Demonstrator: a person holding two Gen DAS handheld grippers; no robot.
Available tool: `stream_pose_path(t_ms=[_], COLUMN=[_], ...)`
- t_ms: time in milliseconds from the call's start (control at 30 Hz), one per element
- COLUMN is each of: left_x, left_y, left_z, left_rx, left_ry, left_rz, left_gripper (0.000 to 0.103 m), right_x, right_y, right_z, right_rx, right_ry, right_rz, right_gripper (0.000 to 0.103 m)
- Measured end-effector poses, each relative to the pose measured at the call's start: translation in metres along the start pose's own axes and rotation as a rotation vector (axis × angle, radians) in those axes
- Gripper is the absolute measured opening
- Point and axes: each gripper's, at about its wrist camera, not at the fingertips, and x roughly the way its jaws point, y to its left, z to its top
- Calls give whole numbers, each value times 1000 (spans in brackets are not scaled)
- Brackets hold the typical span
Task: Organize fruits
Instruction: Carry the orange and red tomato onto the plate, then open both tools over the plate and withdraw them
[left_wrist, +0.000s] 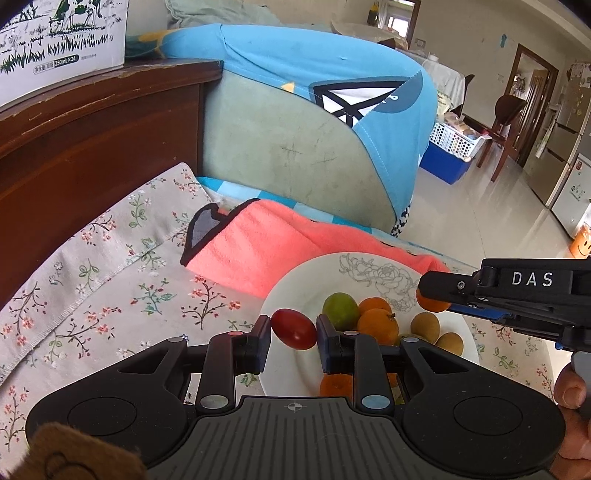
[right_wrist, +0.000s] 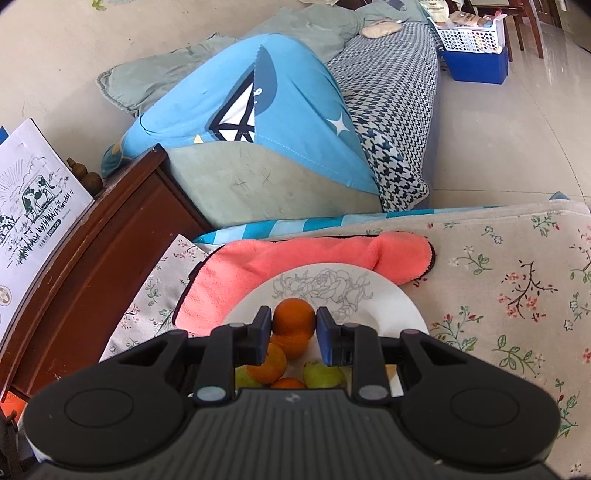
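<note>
My left gripper (left_wrist: 293, 328) is shut on a red cherry tomato (left_wrist: 294, 328), held over the left rim of a white plate with a rose drawing (left_wrist: 314, 280). On the plate lie a green fruit (left_wrist: 340, 309), several small oranges (left_wrist: 377, 325) and yellow-brown fruits (left_wrist: 425, 324). My right gripper (right_wrist: 294, 321) is shut on a small orange (right_wrist: 294, 319) above the plate (right_wrist: 399, 306); it shows at the right of the left wrist view (left_wrist: 439, 295). Below it lie more oranges (right_wrist: 271, 363) and a green fruit (right_wrist: 323, 374).
The plate rests on a floral cloth (left_wrist: 110, 280) beside a pink towel (left_wrist: 266, 247). A dark wooden cabinet (left_wrist: 92, 140) with a milk carton box (left_wrist: 55, 40) stands at left. A sofa with a blue cover (left_wrist: 332, 92) lies beyond.
</note>
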Motion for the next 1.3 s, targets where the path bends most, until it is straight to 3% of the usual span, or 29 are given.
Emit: stream_pose_path(t_ms=[500,567,733,900,1033,1300], left_x=[6,4,-7,-18,-28,-55], left_y=[-14,-15,-17,-19,-21,-17], left_z=[-4,-3,-1,1,-2,-9], left_rx=[71,68,65,67,84,108], left_ry=[21,20,-5,3,6,-24], left_rz=[50,51,81,84,96,125], left_gripper=[26,31,67,80,82,88], right_x=[14,13,8,-3,-17,-46], right_y=[1,1,6,13,17,11], right_z=[0,1,3,3,2,-1], right_rx=[-11,-12,-27,-46,-48,-12], right_ry=[-10,-12,-24,-30,-47,-68], right_rz=[-38,-37,-48,-56,-59,-83], right_gripper=[29,30,46,55,65,73])
